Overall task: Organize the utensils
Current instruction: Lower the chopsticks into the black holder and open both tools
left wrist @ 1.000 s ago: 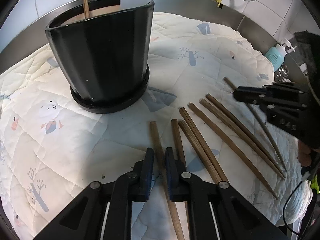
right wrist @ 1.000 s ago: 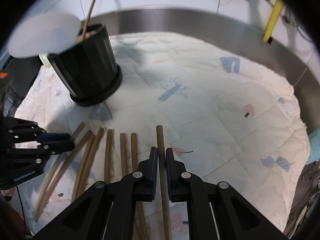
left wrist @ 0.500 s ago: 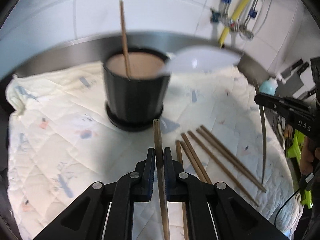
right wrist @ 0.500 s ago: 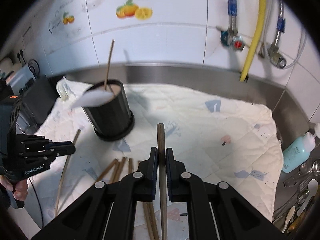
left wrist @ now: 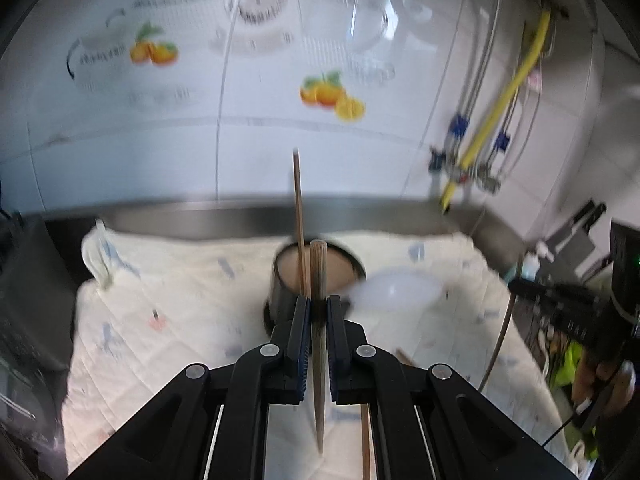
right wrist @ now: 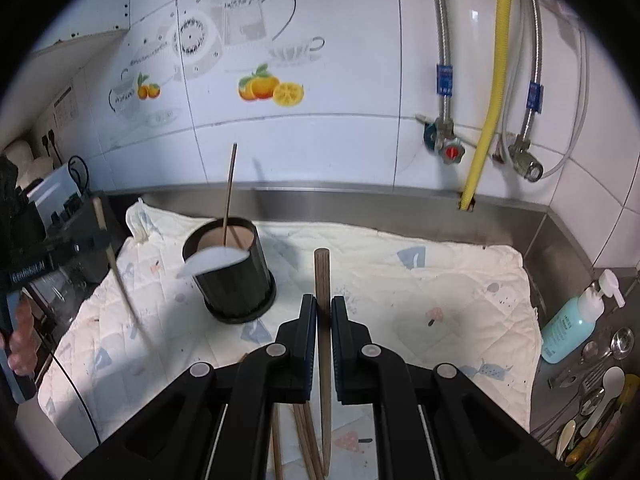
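Note:
A black utensil holder [right wrist: 230, 274] stands on the quilted cloth with one chopstick [right wrist: 229, 192] and a white spoon [right wrist: 214, 262] in it; it also shows in the left wrist view [left wrist: 320, 272]. My left gripper [left wrist: 318, 312] is shut on a wooden chopstick [left wrist: 319, 276], held above the cloth in line with the holder. My right gripper [right wrist: 323, 312] is shut on another wooden chopstick [right wrist: 322, 280], raised to the right of the holder. Several chopsticks [right wrist: 306, 440] lie on the cloth under the right gripper.
The cloth [right wrist: 440, 300] covers a steel counter against a tiled wall. A blue soap bottle [right wrist: 572, 328] and a tray of cutlery [right wrist: 592, 400] sit at the right. Pipes and a yellow hose [right wrist: 490, 92] hang on the wall.
Both grippers have lifted their chopsticks off the cloth and risen well above it. The left view now faces the holder from farther back and higher.

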Demonstrator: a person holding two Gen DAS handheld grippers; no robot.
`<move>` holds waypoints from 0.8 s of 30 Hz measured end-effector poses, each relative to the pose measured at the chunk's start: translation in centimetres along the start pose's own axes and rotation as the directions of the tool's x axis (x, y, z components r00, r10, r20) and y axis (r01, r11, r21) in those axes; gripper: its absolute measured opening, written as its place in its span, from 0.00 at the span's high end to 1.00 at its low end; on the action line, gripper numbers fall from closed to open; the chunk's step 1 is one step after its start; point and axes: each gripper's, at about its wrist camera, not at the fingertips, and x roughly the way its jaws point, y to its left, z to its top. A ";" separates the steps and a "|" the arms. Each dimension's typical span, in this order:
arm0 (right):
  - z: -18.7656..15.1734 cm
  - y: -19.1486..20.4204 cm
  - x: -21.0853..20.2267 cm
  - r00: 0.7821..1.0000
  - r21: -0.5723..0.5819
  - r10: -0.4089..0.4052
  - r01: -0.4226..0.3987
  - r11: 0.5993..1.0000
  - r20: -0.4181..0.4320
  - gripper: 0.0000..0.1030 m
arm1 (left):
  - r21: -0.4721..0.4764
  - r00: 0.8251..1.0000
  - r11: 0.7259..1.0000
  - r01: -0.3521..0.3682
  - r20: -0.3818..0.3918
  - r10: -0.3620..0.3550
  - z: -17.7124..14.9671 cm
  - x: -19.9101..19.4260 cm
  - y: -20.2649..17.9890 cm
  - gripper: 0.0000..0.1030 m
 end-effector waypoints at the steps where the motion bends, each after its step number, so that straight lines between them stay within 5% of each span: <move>1: 0.3 0.1 -0.1 1.000 0.001 -0.001 0.001 1.000 0.010 0.91 | -0.003 1.000 1.000 0.003 0.017 -0.003 0.8 -0.5 0.2 0.93; 16: 5.9 1.3 -1.9 0.991 -0.001 -0.018 0.019 1.000 0.131 0.91 | 0.051 0.974 0.999 0.002 0.225 -0.013 12.1 -3.7 -0.2 0.93; 24: 9.9 3.3 -2.8 0.976 -0.033 -0.005 0.013 0.999 0.219 0.91 | 0.044 0.983 0.999 -0.001 0.182 -0.008 12.1 0.1 1.1 0.93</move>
